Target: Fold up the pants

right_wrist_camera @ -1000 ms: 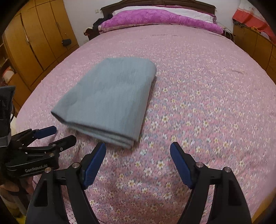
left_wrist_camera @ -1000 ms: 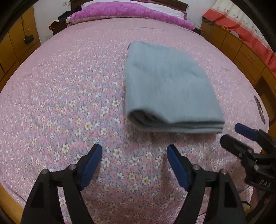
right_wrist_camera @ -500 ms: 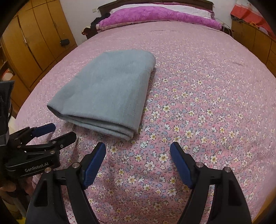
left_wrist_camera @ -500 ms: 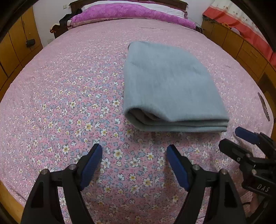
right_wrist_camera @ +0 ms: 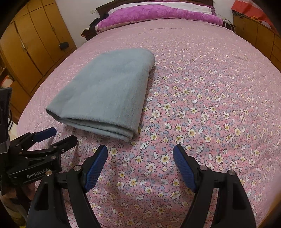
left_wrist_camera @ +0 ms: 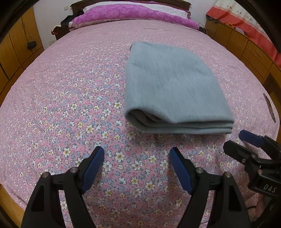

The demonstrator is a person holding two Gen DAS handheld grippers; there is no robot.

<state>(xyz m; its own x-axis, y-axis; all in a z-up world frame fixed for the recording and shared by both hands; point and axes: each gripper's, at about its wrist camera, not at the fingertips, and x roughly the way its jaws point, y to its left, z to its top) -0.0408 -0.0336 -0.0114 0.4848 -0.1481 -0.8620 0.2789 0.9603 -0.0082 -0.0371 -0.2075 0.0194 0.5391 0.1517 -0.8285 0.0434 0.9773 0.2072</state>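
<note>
The grey pants lie folded into a flat rectangle on the pink flowered bedspread, the stacked layers showing along the near edge. My left gripper hovers open over bare bedspread just short of that near edge, nothing between its blue pads. In the right wrist view the pants sit up and to the left, and my right gripper stands open beside their near right corner, holding nothing. Each gripper appears in the other's view: the right gripper at the right edge, the left gripper at the left edge.
Purple pillows lie at the head of the bed. Wooden wardrobes stand along the left side and low wooden cabinets along the right. The bed's near edge runs just below the grippers.
Both views have shifted slightly, so the folded pants sit a little lower and nearer in frame. Both grippers stay open and hold nothing.
</note>
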